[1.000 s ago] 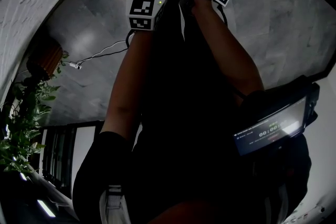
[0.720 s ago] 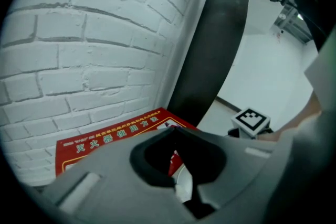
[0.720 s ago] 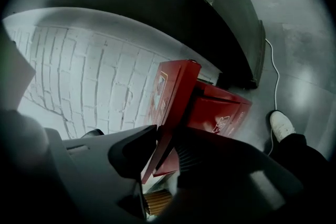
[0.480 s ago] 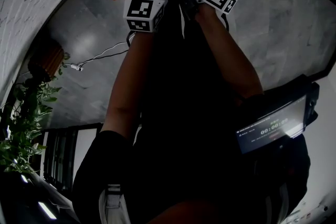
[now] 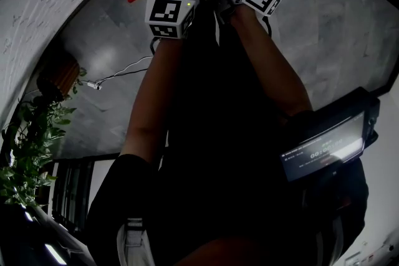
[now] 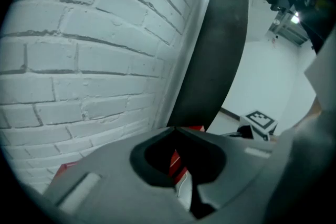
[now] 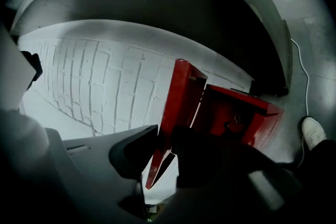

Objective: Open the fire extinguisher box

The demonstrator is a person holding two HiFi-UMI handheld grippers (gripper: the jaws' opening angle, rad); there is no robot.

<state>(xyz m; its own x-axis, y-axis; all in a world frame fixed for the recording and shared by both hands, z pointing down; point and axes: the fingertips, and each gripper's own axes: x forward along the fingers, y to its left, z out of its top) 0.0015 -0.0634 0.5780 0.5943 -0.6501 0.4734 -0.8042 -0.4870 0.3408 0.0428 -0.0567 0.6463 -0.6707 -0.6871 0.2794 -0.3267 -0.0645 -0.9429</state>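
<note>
A white brick wall [image 7: 105, 86] and grey floor [image 5: 324, 28] surround the red fire extinguisher box [image 7: 247, 118], which sits on the floor against the wall. A potted plant [image 5: 28, 146] and a cable [image 5: 118, 75] lie well to its left. The box stands open, its inside too dim to read. Its door [image 7: 176, 97] is swung out, long edge running toward the right gripper [image 7: 164, 149], whose jaws are closing on that edge. The left gripper [image 6: 176, 131] has its jaws together, empty.

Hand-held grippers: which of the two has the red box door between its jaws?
The right hand-held gripper: its jaws are closing on the edge of the open red door. The left hand-held gripper is shut and empty.
</note>
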